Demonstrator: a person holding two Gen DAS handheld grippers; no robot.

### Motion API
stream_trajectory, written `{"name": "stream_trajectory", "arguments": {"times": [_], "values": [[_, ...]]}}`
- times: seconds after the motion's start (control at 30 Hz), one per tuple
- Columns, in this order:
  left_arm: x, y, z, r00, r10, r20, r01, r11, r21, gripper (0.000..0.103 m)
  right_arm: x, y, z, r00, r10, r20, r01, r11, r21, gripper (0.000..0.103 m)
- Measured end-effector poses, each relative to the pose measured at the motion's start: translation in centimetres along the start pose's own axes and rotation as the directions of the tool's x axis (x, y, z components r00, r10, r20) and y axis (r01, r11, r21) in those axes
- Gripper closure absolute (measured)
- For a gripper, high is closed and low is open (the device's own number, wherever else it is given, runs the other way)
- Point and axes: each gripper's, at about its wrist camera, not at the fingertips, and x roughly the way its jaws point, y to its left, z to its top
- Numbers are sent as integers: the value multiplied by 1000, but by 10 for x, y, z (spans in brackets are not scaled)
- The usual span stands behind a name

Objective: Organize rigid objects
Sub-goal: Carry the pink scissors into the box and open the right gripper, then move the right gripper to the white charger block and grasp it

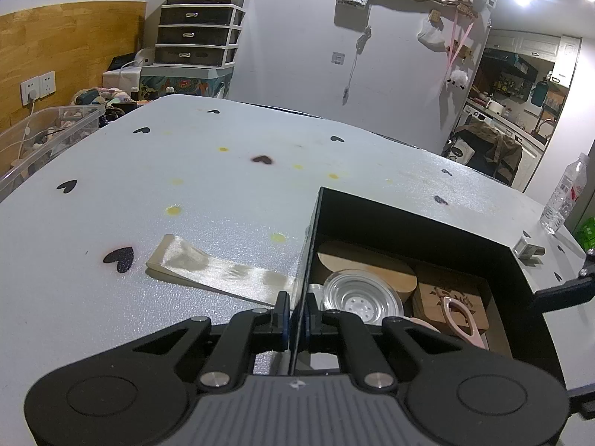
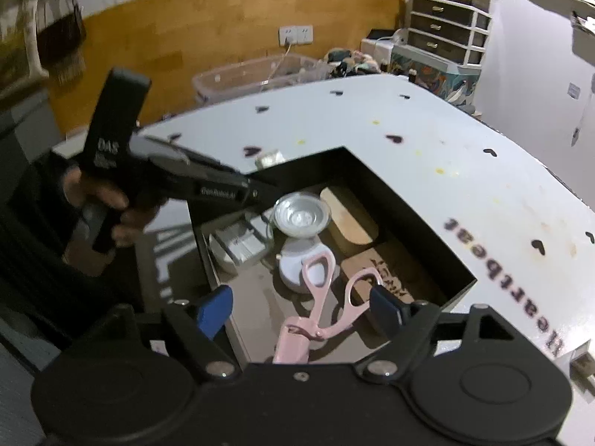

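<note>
The left wall of the open black rectangular box [image 1: 416, 219] is clamped between the fingers of the left claw [image 1: 296, 316]. The right claw [image 2: 303, 308] is held apart over the box's near end, gripping nothing. Inside the box, a pair of pink plastic scissors [image 2: 316, 308] is seen lying near the front, with a clear round glass dish [image 1: 362, 297] and pale wooden boards [image 1: 372, 264] farther in. The box is set on the white heart-patterned bench [image 1: 186, 186], beside a cream satin ribbon [image 1: 219, 271] on its left.

Table [image 1: 223, 193]: box [image 1: 409, 219], bottle [image 1: 563, 197], perhaps ribbon [image 1: 219, 271].
</note>
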Motion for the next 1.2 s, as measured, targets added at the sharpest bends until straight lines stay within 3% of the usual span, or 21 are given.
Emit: {"name": "stream_trajectory", "arguments": {"times": [0.1,0.2,0.47,0.63,0.77,0.93,1.03,1.2], "values": [[0,0,0,1000,0,0,0,1000,0,95,-6,-3,-1,999,-22,38,21,999,30,4],[0,0,0,1000,-1,0,1,1000,-1,95,-14,-8,-3,996,-43,83,38,997,63,0],[0,0,0,1000,0,1,0,1000,-1,95,-38,-38,-15,960,-194,204,147,963,226,0],[0,0,0,1000,1,0,-1,1000,-1,95,-49,-66,-30,917,-338,213,247,899,362,0],[1,0,0,1000,2,0,-2,1000,0,95,-53,-91,-45,877,-445,182,322,825,465,0],[1,0,0,1000,3,-1,-3,1000,1,95,-50,-110,-66,844,-519,132,371,745,555,0],[1,0,0,1000,2,-1,-2,1000,1,95,-41,-117,-78,849,-517,113,363,723,588,0],[1,0,0,1000,2,0,-2,1000,1,95,-27,-121,-88,876,-474,90,347,749,565,0]]}}
